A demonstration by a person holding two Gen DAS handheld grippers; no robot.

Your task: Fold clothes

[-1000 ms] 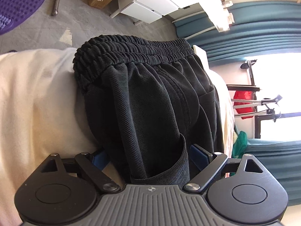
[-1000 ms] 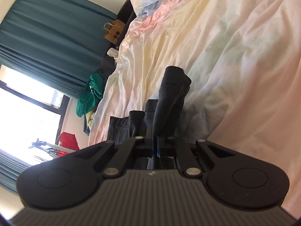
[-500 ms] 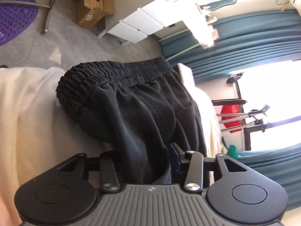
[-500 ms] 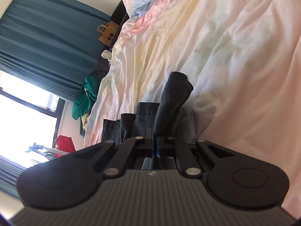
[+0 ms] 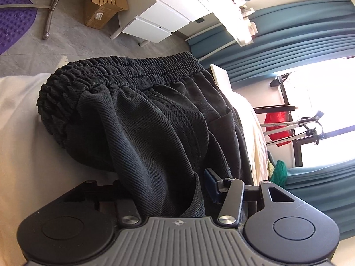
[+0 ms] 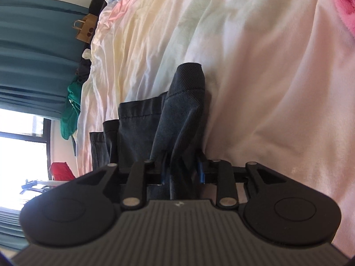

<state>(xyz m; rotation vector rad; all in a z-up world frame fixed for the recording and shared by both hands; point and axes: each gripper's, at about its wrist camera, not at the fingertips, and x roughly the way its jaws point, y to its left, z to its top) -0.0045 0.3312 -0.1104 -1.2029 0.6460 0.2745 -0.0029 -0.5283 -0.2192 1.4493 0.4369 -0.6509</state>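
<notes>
At the bottom centre of the frame our right claw (image 6: 181, 170) has its jaws a little apart, a fold of dark shorts (image 6: 177, 119) between them. The shorts lie on the pastel bed sheet (image 6: 255, 71) filling the right side.

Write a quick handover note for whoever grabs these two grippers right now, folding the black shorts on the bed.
Left gripper: jaws closed on a bunch of the black shorts, waistband away from it.
Right gripper: jaws slightly apart, a hem end of the shorts between them; grip unclear.
Shorts lie on the bedsheet.
Done: both ends picked up.
Left: finish the fold, lay flat, let go.
</notes>
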